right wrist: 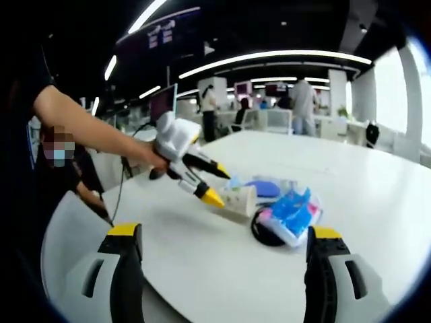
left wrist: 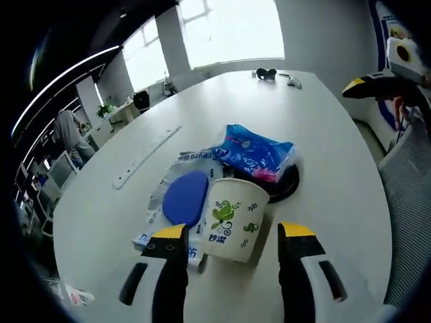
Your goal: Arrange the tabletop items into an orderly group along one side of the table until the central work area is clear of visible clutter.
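Note:
A white paper cup [left wrist: 234, 219] with a green leaf print stands on the white table [left wrist: 330, 134]. It sits between the two yellow-tipped jaws of my left gripper [left wrist: 232, 237], which is open and does not touch it. Behind the cup lie a blue round lid [left wrist: 185, 197], a blue tissue packet [left wrist: 256, 151], a black disc [left wrist: 288, 183] and a crinkled plastic wrapper [left wrist: 180, 165]. In the right gripper view, my right gripper [right wrist: 225, 235] is open and holds nothing, near the table's edge. There the left gripper [right wrist: 202, 178] flanks the cup [right wrist: 239, 200], beside the packet [right wrist: 293, 212].
A long white strip [left wrist: 145, 158] lies on the table to the left of the pile. Small dark items [left wrist: 267, 73] sit at the far end. A grey chair [left wrist: 411, 195] stands at the right edge. A person's arm [right wrist: 87, 128] reaches in from the left.

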`<state>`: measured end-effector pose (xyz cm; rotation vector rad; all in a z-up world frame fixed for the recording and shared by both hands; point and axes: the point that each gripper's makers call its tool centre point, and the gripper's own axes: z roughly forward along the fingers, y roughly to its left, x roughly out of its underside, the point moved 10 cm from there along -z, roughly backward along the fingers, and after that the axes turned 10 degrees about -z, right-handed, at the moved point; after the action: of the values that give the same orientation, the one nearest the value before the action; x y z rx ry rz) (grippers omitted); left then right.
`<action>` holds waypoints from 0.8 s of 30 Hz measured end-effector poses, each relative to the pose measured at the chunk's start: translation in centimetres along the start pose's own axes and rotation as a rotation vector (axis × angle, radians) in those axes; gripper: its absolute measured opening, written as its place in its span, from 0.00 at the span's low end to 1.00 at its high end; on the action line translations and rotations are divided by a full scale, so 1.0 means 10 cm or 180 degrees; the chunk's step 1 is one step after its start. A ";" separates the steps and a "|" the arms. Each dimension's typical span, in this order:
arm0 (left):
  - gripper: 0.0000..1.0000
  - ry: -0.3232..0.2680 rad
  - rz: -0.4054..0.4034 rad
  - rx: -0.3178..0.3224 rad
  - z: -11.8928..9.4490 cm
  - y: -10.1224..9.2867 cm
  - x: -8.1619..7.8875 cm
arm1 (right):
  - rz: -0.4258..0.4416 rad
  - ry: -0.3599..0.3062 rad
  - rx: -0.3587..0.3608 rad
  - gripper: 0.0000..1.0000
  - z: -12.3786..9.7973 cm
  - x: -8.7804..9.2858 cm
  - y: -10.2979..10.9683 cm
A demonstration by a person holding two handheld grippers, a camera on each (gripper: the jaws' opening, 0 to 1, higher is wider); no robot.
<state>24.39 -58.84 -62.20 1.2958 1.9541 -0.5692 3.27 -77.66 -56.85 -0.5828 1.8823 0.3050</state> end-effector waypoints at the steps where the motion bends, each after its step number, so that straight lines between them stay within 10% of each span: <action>1: 0.51 0.0025 0.0027 0.0013 0.02 0.00 0.00 | 0.0010 -0.0004 0.0000 1.00 -0.01 0.00 0.00; 24: 0.36 0.0397 0.0086 0.0026 0.11 0.02 0.09 | 0.0097 0.0014 0.0049 1.00 -0.07 0.05 -0.01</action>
<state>24.70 -58.99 -63.63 1.3902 2.0337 -0.4941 2.61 -78.21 -57.08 -0.5453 1.8975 0.3089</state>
